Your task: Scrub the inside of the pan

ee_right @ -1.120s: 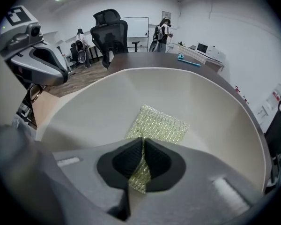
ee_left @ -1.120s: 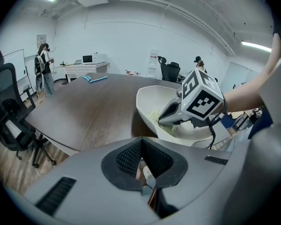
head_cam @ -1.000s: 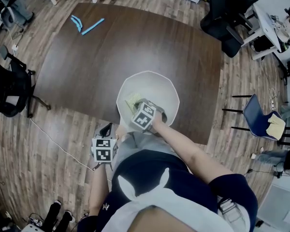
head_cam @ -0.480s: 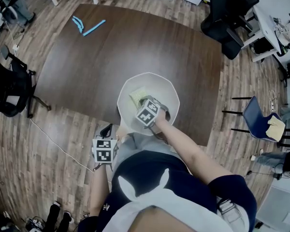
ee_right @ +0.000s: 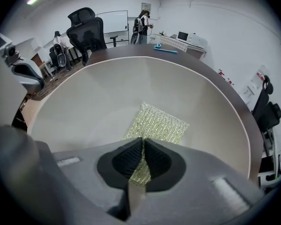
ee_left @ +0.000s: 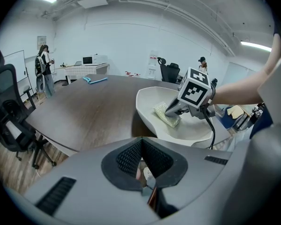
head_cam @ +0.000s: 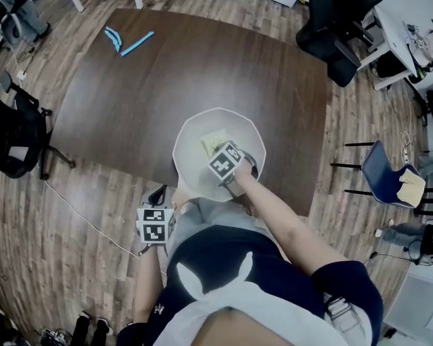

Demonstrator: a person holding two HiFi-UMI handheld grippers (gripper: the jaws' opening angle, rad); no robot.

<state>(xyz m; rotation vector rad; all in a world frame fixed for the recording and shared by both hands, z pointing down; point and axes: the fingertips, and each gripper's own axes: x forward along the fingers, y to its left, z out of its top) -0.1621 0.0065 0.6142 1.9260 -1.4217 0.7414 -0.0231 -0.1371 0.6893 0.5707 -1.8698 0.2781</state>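
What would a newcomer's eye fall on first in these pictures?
The big white pan at the near edge of the dark table stands out first. Inside it, the right gripper is shut on a glittery yellow-green scrubbing pad lying on the pan's floor. Blue items lie near the table's far left corner.

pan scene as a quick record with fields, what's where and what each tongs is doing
pan: white, faceted, at the near edge of the dark table
scrub pad: yellow-green mesh, lying on the pan's inner floor
right tongs: inside the pan, jaws closed on the pad's near edge
left tongs: jaws together, nothing between them, held off the table's near edge, apart from the pan
far corner: blue items on the table, away from both tongs
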